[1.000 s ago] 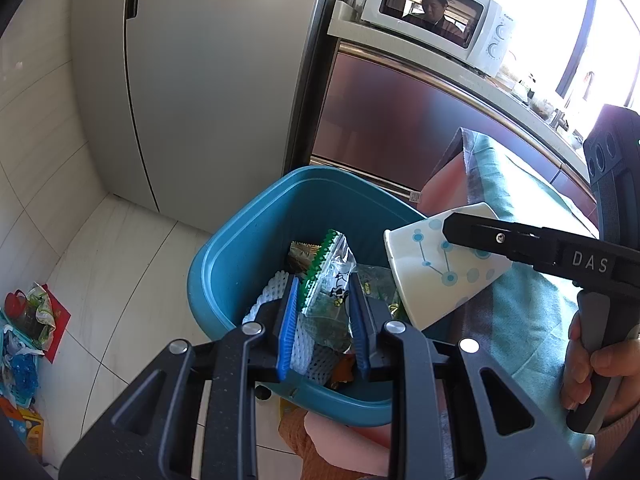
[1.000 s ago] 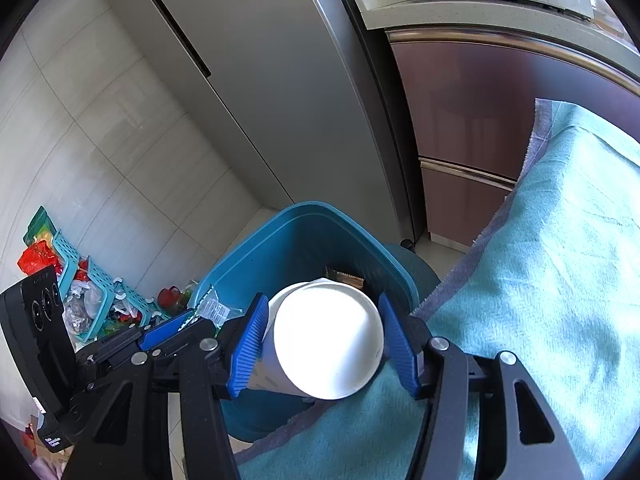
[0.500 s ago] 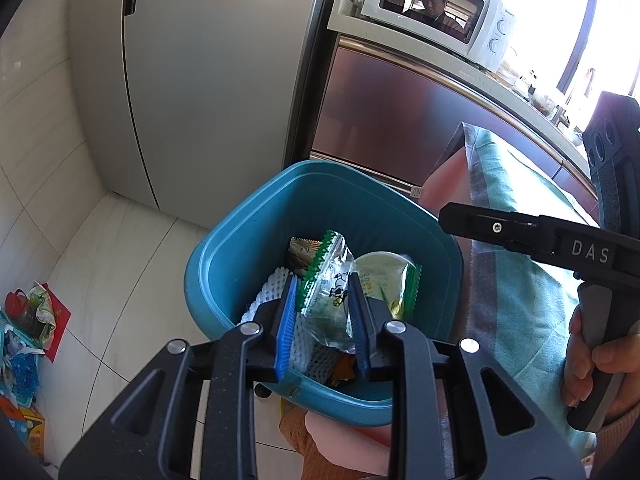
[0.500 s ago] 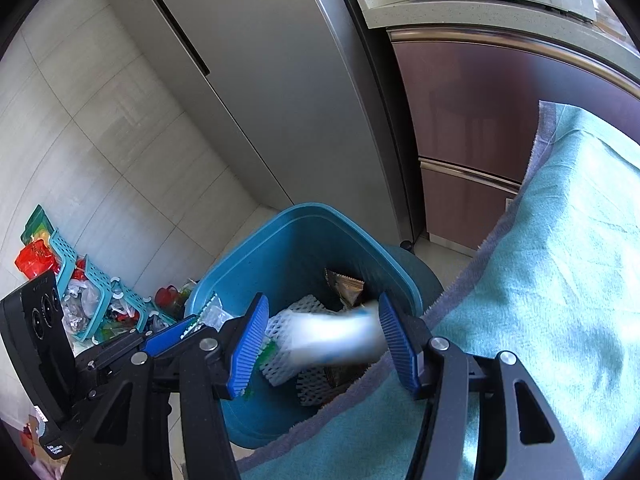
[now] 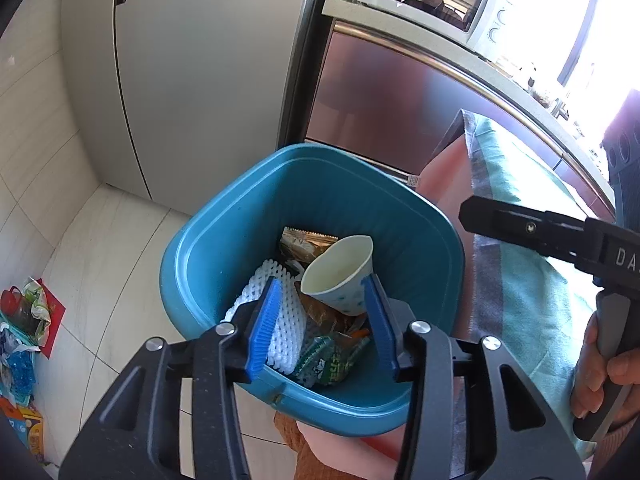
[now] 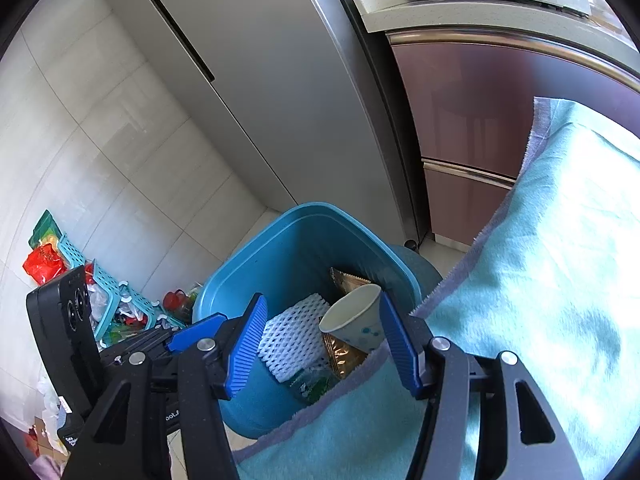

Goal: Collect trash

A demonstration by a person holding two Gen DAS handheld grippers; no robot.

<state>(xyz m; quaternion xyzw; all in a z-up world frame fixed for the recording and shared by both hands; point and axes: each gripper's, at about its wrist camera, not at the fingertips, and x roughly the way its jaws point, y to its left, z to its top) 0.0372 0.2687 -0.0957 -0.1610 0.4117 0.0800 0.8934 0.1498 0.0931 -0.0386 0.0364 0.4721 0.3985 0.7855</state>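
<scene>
I hold both grippers, left [image 5: 320, 320] and right [image 6: 324, 344], empty and spread above the bin [image 5: 208, 248], the left jaws having just opened, so trash drops inside.

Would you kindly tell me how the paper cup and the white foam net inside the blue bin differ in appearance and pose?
The paper cup is a smooth-walled cone, white with blue dots; the white foam net is an open mesh full of holes. The cup lies tilted, its open mouth showing, while the net lies nearly flat against the bin's left side. The cup rests on top of brown wrappers; the net sits beside them. Both lie loose inside the blue bin, with neither tool gripping them.
</scene>
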